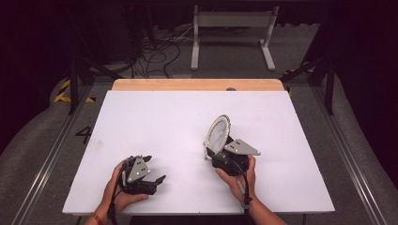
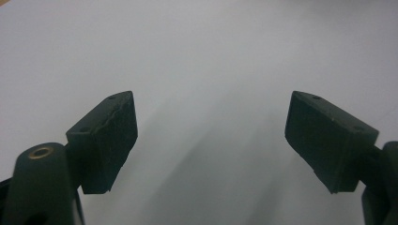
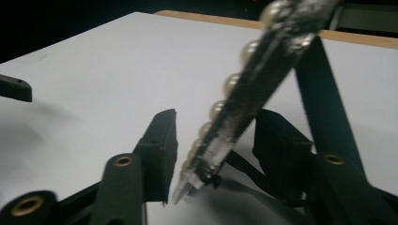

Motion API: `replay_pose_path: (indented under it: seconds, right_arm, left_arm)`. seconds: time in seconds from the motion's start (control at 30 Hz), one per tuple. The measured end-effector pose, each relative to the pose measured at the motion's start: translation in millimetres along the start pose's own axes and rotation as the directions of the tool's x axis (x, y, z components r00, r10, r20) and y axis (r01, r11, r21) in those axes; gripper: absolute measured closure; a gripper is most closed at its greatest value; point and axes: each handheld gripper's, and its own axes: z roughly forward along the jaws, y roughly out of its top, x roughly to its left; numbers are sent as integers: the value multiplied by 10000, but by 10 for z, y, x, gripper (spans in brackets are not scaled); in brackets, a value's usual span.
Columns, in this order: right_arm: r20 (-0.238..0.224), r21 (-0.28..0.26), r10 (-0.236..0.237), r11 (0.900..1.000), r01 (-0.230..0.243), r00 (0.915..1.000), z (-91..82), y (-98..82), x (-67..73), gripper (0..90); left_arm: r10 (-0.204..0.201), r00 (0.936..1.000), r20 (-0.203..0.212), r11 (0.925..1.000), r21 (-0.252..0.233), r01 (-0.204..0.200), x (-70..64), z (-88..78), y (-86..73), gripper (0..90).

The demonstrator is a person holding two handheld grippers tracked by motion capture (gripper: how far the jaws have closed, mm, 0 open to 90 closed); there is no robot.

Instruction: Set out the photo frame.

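We are in a lab-like recording space: a white-topped table (image 1: 155, 117) stands inside a dark metal frame (image 1: 73, 79), with loose cables (image 1: 157, 51) on grey carpet (image 1: 33, 140), yellow-black hazard tape (image 1: 63, 91), and a white stand (image 1: 233, 33) behind.

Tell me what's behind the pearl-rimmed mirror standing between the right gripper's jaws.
Behind the mirror a black prop leg slants down to the white table. In the right gripper view, the right-hand jaw covers the leg's foot, so its contact with the table can't be seen.
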Motion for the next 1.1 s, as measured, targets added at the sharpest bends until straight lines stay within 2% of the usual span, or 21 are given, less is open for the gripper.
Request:
replay_pose_path:
  seconds: [0.07,0.17,0.23,0.33,0.43,0.67,0.73,0.93,1.1]
  right_arm:
    - [-184,32,133,9999,-132,9997,-3,6,-27,545]
    - [-138,15,132,9999,-131,9998,3,6,-23,563]
    - [-286,22,369,9993,-369,9989,1,-3,-62,607]
    - [-411,138,285,9995,-279,9988,-12,2,-93,612]
    - [-634,211,149,9997,-136,9979,-27,7,-129,614]
    - [-1266,465,214,9988,-156,9917,-39,9,-240,653]
    - [-1373,472,294,9986,-231,9901,-48,2,-260,655]
    - [-1405,599,253,9981,-171,9898,-57,17,-276,670]
    - [-1526,664,437,9972,-339,9873,-78,12,-317,695]
  left_arm:
    - [26,10000,-24,10000,-34,-26,-3,-8,6,184]
    - [53,10000,-12,9999,-107,-53,-3,-13,22,185]
    - [83,10000,-26,9999,-98,-84,-2,-13,27,192]
    - [205,9997,-99,9997,-94,-206,9,-21,33,192]
    - [88,9998,-153,9998,-154,-91,29,-30,33,192]
    - [41,10000,-62,9991,-414,-43,109,-48,45,182]
    - [-122,9999,-97,9987,-493,117,130,-52,47,175]
    - [-204,9998,-64,9979,-610,199,139,-62,57,171]
    - [-177,9998,-59,9982,-568,174,119,-52,52,172]
